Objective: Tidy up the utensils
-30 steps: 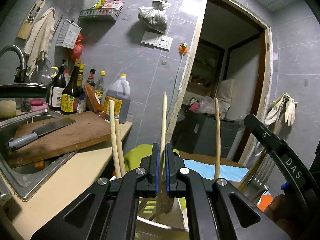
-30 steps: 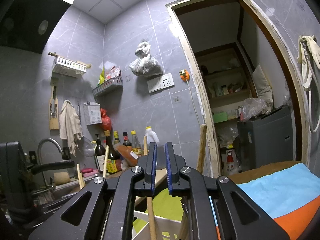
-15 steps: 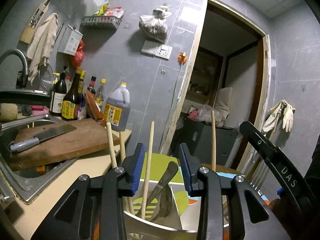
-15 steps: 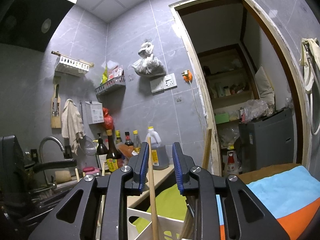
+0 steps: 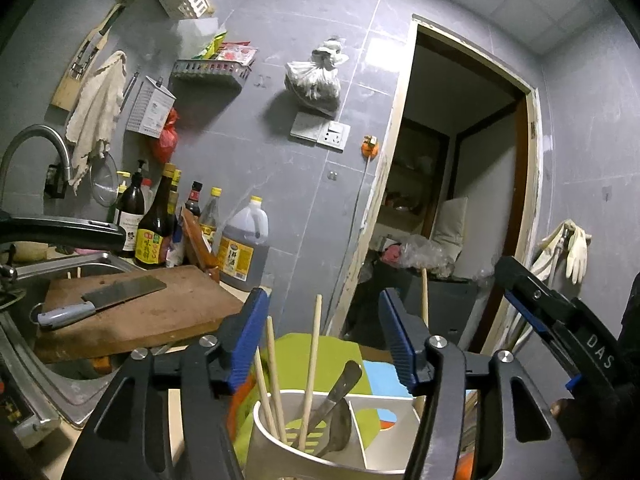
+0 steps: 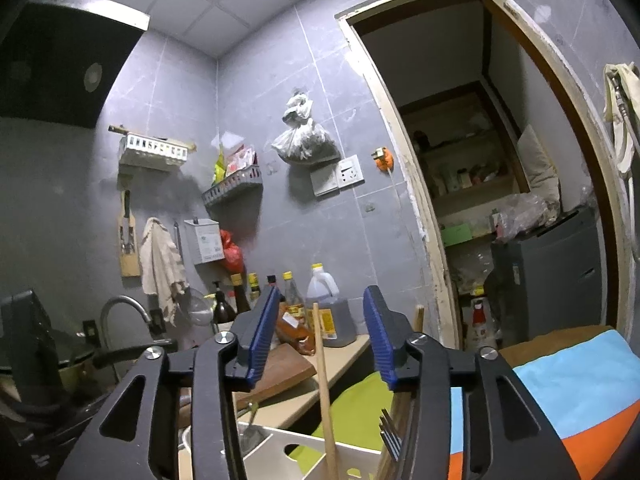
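Left gripper [image 5: 324,334] and right gripper [image 6: 320,334] are both opening, each releasing a chopstick [image 5: 311,364] (pads clear) standing in the white utensil holder [image 5: 280,436]. Release step; next, withdraw upward without snagging.

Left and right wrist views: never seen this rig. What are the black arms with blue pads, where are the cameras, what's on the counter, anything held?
No robot here: a person carries hand-held tongs, each with a fisheye camera looking along its blue pads. The left view shows the left tongs, the right view the right tongs. Both are opening, and their pads press on nothing. Below stands a white utensil holder with chopsticks and a metal spatula; one chopstick stands loose between the right pads. On the counter lie a cutting board bearing a cleaver, plus sauce bottles.
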Available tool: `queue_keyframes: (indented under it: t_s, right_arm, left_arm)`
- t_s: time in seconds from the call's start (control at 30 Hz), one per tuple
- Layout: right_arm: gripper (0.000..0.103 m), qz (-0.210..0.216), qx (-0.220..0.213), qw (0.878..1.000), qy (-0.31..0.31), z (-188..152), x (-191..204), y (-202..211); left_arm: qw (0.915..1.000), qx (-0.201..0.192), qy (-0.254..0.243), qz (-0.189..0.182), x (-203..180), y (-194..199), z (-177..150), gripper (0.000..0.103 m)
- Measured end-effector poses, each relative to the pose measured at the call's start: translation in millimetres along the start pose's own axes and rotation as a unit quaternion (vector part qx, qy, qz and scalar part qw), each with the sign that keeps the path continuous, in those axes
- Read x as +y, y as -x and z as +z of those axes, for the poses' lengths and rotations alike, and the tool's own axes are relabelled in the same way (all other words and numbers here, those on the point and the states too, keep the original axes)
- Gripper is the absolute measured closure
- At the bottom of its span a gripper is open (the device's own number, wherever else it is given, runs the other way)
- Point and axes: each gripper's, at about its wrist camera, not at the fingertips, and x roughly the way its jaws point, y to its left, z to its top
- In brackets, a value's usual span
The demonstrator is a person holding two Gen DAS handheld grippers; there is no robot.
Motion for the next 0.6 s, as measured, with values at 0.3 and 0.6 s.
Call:
queue_keyframes:
  t_s: [0.3,0.6]
  right_arm:
    - [0.051,-0.018,0.008,1.0,0.008,16,-7,23]
    - [0.034,-0.032,0.012,0.999,0.022,29,-8,56]
  left_arm:
    - [0.9997,0.019,-0.01,-0.009,-12,8,7,0.03]
    - [0.9987,0.045,-0.006,-0.022,-25,18,13,0.016]
